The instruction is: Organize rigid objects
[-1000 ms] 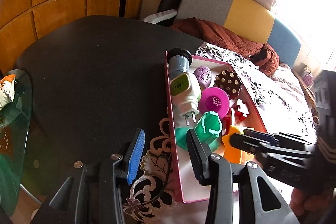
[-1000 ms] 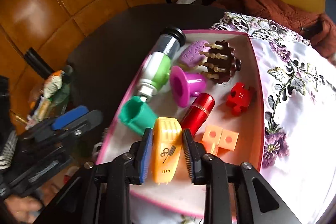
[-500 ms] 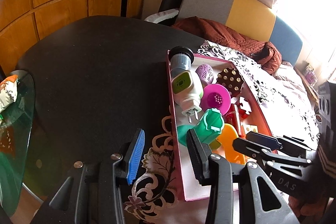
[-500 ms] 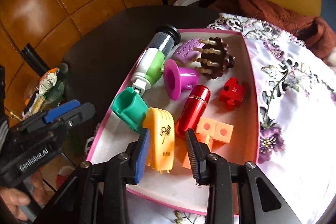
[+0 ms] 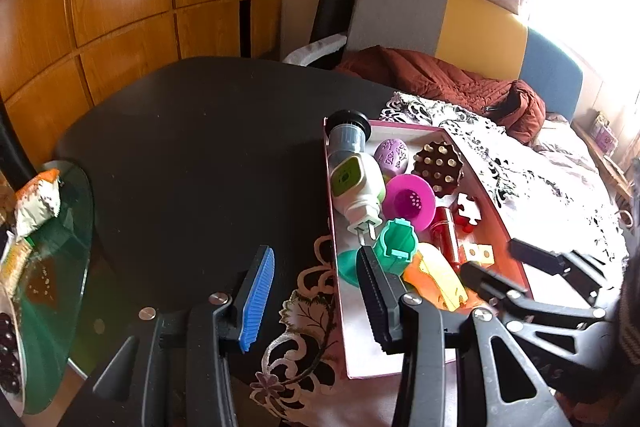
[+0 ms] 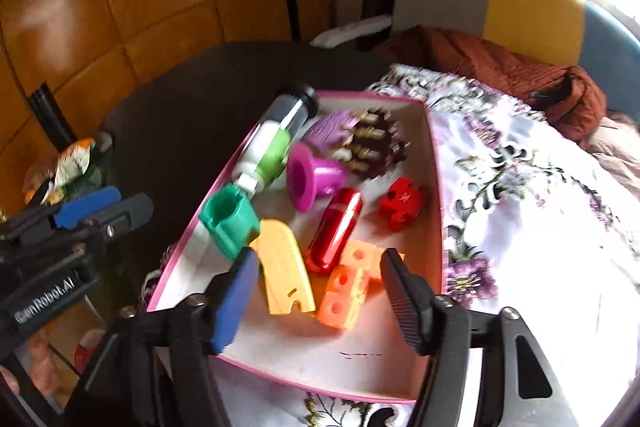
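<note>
Right gripper (image 6: 320, 291): jaws opening, nothing pinched | orange comb-shaped piece (image 6: 285, 267): lies free in pink-rimmed tray (image 6: 436, 195), below the spread fingers | Left gripper (image 5: 316, 291): partly spread, empty, over tray's edge

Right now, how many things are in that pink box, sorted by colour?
Purple or magenta: 2, the egg and the funnel
Red: 2, the tube and the puzzle piece
Orange: 2, the flat piece and the block
Green: 1, the holder
Brown: 1, the peg disc
White-green: 1, the plug-in bottle
Total: 9

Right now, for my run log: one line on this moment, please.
right tongs: opening, nothing gripped | yellow piece: lying in pink box | left tongs: open
</note>
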Tool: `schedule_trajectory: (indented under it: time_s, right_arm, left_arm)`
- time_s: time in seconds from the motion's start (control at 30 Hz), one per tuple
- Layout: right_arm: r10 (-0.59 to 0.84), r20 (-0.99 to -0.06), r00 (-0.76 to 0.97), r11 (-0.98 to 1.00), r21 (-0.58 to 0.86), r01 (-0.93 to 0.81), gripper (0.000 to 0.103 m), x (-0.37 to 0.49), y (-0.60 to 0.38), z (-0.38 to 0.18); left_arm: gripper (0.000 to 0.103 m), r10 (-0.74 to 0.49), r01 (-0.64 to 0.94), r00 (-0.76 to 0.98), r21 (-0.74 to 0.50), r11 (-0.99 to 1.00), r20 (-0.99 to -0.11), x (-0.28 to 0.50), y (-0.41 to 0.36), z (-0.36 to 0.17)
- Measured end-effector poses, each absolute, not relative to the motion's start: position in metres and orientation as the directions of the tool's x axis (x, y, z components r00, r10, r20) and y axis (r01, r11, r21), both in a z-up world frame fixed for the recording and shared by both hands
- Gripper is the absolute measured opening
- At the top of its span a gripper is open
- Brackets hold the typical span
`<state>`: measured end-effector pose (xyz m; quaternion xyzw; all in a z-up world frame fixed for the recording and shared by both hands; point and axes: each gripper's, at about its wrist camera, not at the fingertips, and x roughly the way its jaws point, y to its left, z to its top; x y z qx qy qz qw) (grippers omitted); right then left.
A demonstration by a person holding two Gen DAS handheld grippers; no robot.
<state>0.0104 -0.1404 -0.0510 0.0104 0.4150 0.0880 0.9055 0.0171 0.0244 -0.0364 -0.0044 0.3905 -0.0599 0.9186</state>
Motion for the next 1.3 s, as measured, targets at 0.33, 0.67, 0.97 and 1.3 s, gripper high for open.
schedule_trajectory:
  time_s: [0.33, 0.67, 0.97, 1.3]
  right_arm:
    - [0.044, -0.725, 0.687, 0.998, 0.067, 0.006, 0.082, -0.007, -0.164, -0.038]
    - [0.015, -0.724, 0.690, 0.997, 0.061, 0.043, 0.085, -0.023, -0.173, -0.040]
    - [0.007, -0.713, 0.701, 0.998, 0.051, 0.042, 0.086, -0.025, -0.171, -0.036]
    - [0.005, -0.715, 0.699, 0.998, 0.047, 0.041, 0.087, -0.023, -0.171, -0.036]
  left_arm:
    - [0.044, -0.010, 0.049, 0.734, 0.038, 0.998, -0.679, -0.001, 0.007, -0.021]
    - [0.044, -0.052, 0.063, 0.744, -0.008, 0.998, -0.666, -0.013, 0.003, -0.012]
    - [0.044, -0.074, 0.083, 0.735, -0.019, 0.996, -0.674, -0.017, 0.000, -0.011]
    - [0.039, -0.061, 0.078, 0.776, 0.000, 0.997, -0.628, -0.020, 0.001, -0.007]
